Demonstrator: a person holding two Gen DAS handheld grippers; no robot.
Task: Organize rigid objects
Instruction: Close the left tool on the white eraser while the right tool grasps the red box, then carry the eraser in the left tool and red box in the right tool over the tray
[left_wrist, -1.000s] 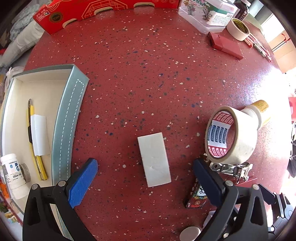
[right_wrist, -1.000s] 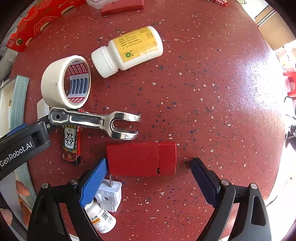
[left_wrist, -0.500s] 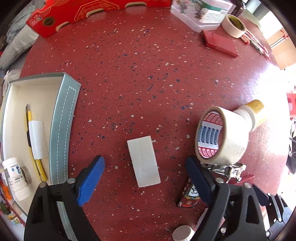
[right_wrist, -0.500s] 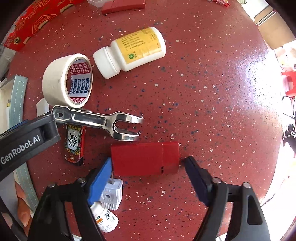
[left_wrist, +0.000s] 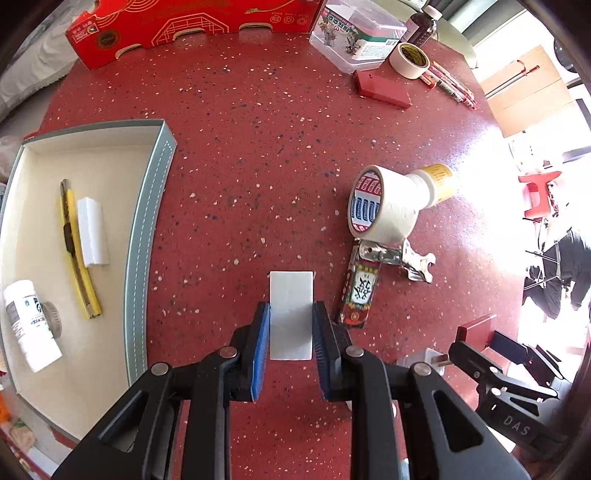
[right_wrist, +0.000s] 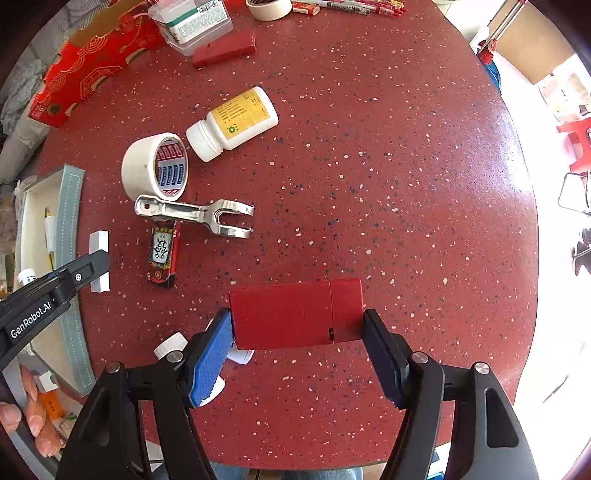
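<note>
My left gripper (left_wrist: 291, 332) is shut on a white rectangular block (left_wrist: 291, 314), which is lifted above the red speckled table (left_wrist: 258, 147). The block also shows in the right wrist view (right_wrist: 99, 260), partly behind the left gripper's finger. My right gripper (right_wrist: 297, 332) is shut on a flat red box (right_wrist: 295, 314), held off the table. The grey-rimmed tray (left_wrist: 147, 229) at the left holds a yellow utility knife (left_wrist: 75, 251), a white block (left_wrist: 92, 232) and a white bottle (left_wrist: 31, 325).
On the table lie a tape roll (right_wrist: 155, 166), a yellow-labelled white bottle (right_wrist: 232, 123), a metal tool (right_wrist: 195, 216), a small red printed pack (right_wrist: 162, 254), a white plug (right_wrist: 240, 354) and a small bottle (right_wrist: 173, 345). A red carton (left_wrist: 192, 26), plastic box (left_wrist: 358, 37), second red box (left_wrist: 382, 88) stand far back.
Both grippers closed: the left on the white block, the right on the red box. Both views rose away from the table, with the objects lifted.
</note>
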